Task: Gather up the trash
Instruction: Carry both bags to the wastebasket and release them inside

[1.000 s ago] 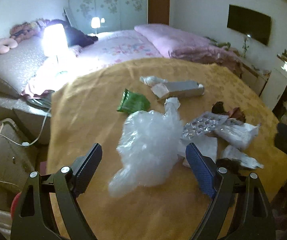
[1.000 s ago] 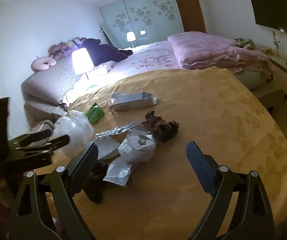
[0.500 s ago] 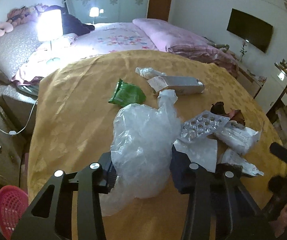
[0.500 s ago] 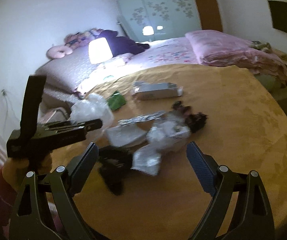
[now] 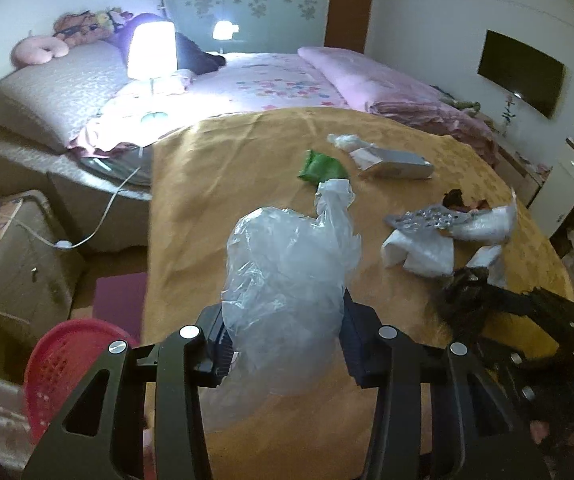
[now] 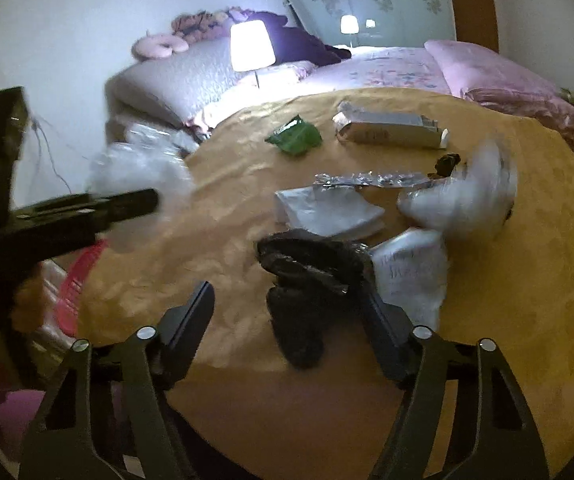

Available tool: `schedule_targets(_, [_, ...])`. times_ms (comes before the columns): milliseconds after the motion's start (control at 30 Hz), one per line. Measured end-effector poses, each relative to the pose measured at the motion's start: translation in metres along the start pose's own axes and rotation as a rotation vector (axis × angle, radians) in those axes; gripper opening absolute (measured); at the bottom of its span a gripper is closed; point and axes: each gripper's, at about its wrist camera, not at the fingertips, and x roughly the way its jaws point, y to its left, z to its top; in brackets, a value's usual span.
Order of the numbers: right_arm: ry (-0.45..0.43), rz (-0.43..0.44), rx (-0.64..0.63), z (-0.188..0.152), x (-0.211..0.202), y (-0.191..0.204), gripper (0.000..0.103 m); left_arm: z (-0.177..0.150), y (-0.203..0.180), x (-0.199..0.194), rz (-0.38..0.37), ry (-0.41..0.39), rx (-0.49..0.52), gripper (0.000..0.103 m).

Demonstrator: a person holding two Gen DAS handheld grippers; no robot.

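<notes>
The left gripper (image 5: 285,346) grips the clear bag (image 5: 287,272), while the right gripper's (image 6: 287,312) closing jaws straddle the black wrapper (image 6: 307,276) (seemingly not yet pinched), its length running toward the camera.

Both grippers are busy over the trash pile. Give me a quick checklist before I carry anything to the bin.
1. Left gripper clamped on clear plastic bag: ok.
2. Clear plastic bag lifted off the yellow cover: cannot tell.
3. Right gripper closed on black bag: not ok; jaws have just been closing, left finger apart from it.
4. Red basket in view beside the bed: ok.
5. Green wrapper, grey box, blister pack collected: not ok.
</notes>
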Motion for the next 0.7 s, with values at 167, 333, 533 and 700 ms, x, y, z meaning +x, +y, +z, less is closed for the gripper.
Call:
schedule_targets(167, [0.033, 0.054, -0.051, 0.002, 0.013, 0.017, 0.057, -0.012, 0.013, -0.016, 0.014, -0.012, -0.023, 0.042])
schedule_targets(333, [0.025, 0.08, -0.096, 0.004, 0.013, 0.033, 0.057, -0.021, 0.017, -0.025, 0.039, -0.022, -0.01, 0.042])
schedule_targets(533, [0.043, 0.032, -0.106, 0.012, 0.03, 0.036, 0.057, -0.028, 0.033, -0.031, 0.072, -0.023, -0.044, 0.042])
schedule_targets(700, [0.053, 0.025, -0.143, 0.011, 0.037, 0.049, 0.042, -0.034, 0.047, -0.038, 0.109, -0.025, -0.071, 0.042])
